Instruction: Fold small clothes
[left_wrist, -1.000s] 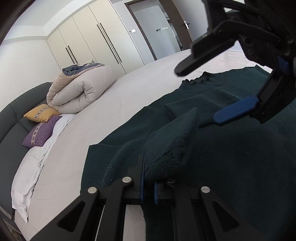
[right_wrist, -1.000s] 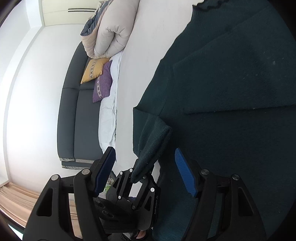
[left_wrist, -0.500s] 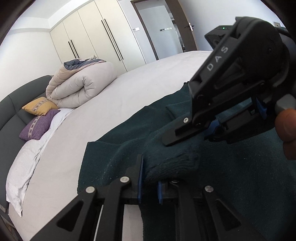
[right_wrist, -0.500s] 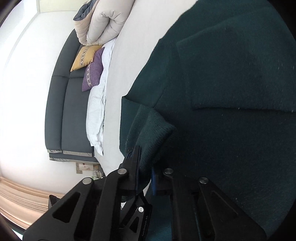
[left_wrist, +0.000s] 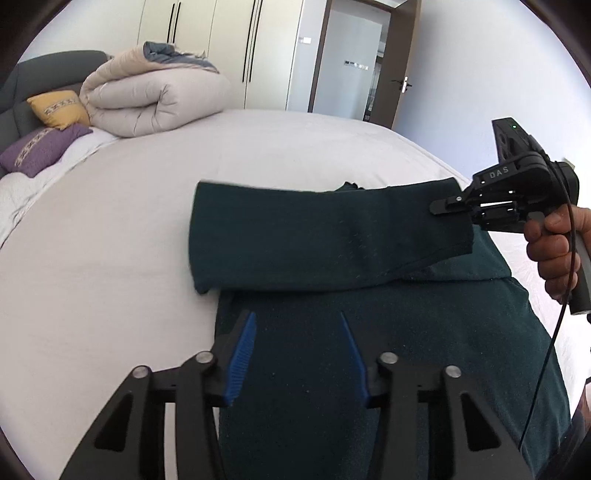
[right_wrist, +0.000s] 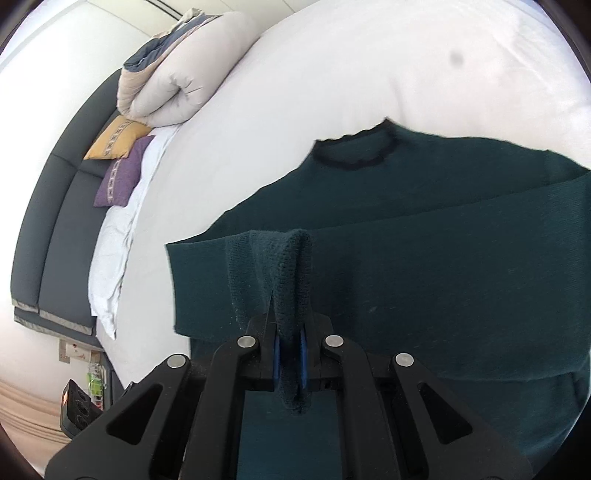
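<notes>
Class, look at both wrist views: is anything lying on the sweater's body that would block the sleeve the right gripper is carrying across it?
Nothing visible does. The right gripper pinches the sleeve over the sweater's body, which lies bare.

Left gripper (left_wrist: 297, 354) open above dark green sweater (left_wrist: 369, 362) on white bed (left_wrist: 110, 258). Right gripper (left_wrist: 437, 207) pinches sleeve (left_wrist: 314, 236), drawn across the body.

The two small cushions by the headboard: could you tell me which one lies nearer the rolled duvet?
The yellow cushion: it sits right against the rolled duvet, while the purple cushion lies lower, on its far side from the duvet.
</notes>
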